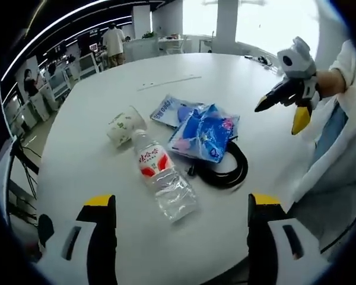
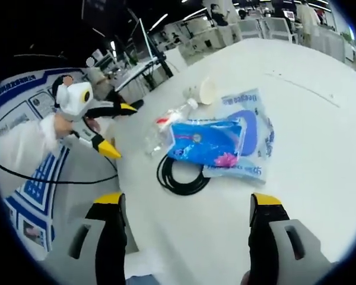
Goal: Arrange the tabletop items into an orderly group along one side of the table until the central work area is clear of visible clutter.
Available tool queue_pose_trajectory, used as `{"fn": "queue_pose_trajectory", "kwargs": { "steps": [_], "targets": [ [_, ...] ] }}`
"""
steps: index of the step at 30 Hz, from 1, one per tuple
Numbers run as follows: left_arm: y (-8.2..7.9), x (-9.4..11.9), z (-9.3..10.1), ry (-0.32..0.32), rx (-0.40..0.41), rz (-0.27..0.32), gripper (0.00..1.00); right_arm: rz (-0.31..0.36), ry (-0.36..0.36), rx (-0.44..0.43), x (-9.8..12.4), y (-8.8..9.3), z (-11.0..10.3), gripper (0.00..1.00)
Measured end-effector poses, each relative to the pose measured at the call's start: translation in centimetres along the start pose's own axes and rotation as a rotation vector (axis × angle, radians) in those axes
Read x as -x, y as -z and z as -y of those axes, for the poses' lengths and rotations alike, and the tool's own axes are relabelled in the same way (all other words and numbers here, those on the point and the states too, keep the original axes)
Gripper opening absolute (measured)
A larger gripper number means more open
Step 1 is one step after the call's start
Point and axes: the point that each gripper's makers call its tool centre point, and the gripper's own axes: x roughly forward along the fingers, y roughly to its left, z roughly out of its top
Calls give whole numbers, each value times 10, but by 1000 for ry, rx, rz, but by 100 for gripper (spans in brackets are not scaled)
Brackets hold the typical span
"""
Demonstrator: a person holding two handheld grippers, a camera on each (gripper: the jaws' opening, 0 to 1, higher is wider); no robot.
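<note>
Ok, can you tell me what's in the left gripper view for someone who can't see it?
A round white table holds a small clutter: a plastic water bottle lying on its side, a tipped paper cup, two blue packets, and a coiled black cable. The left tool is open below, and the right tool reaches in open.

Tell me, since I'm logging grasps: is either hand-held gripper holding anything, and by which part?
Nothing is held. The left hand-held gripper and right hand-held gripper are both open above the table.

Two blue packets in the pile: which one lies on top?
The bright blue packet with the pink patch lies on top. It overlaps the paler, white-edged packet with printed lettering, and its other edge overlaps the black cable coil.
</note>
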Motion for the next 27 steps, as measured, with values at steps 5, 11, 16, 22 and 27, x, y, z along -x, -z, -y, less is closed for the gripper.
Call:
{"fn": "queue_pose_trajectory", "kwargs": {
  "steps": [5,11,16,22,27],
  "targets": [
    [-9,-1,2,-39,118,83,93,32,-1,45,2,-8,5,82],
    [1,-5,19,-55,211,40,86,71,-7,58,5,-16,10,79],
    [0,-11,34,-52,245,73,81,103,-26,113,6,-23,8,74],
    [-9,-14,42,-84,289,131,72,129,-41,110,7,-29,7,68],
    [-16,-17,49,-113,321,174,67,128,-34,113,7,-30,14,63]
  ]
}}
